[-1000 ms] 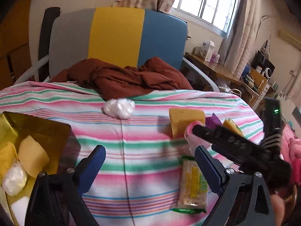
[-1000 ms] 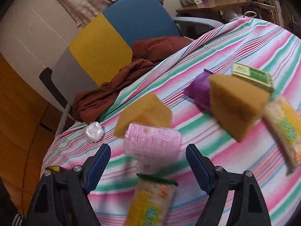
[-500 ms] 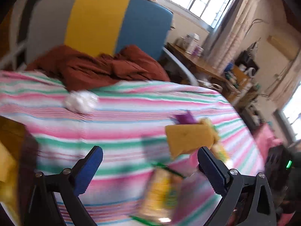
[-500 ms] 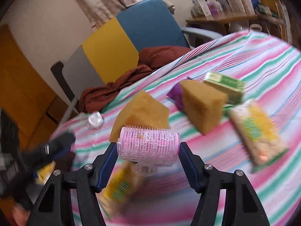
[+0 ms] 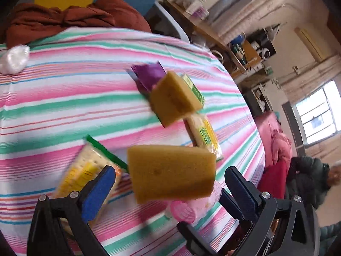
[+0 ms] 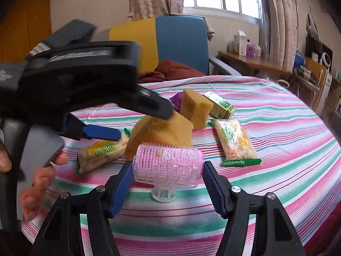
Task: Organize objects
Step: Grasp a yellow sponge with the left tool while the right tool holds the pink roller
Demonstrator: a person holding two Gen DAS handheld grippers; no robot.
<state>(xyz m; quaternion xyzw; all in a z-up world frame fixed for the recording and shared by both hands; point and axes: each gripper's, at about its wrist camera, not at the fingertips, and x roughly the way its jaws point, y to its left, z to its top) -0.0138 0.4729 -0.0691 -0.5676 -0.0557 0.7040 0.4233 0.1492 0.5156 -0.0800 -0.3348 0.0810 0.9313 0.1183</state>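
A yellow sponge [image 5: 166,183] lies on the striped tablecloth [image 5: 64,106], between the wide-open fingers of my left gripper [image 5: 169,171]; neither pad touches it. In the right wrist view the left gripper [image 6: 145,124] reaches in from the left over that sponge [image 6: 162,130]. My right gripper [image 6: 168,167] is shut on a pink hair roller [image 6: 168,160], pads pressing on its two ends, just in front of the sponge. The roller [image 5: 191,207] also peeks out below the sponge in the left wrist view.
A second sponge [image 6: 195,111], a green box [image 6: 220,105] and a purple packet [image 6: 178,100] cluster behind. Two cracker packs [image 6: 100,153] [image 6: 234,143] flank the sponge. A white wad [image 5: 13,58] lies far left. A chair with brown cloth [image 5: 64,17] stands behind; a person [image 5: 309,177] sits at the right.
The left gripper swung right and tipped down over the near sponge, and the gold tray left its view. The right gripper closed on the pink roller and rolled level.
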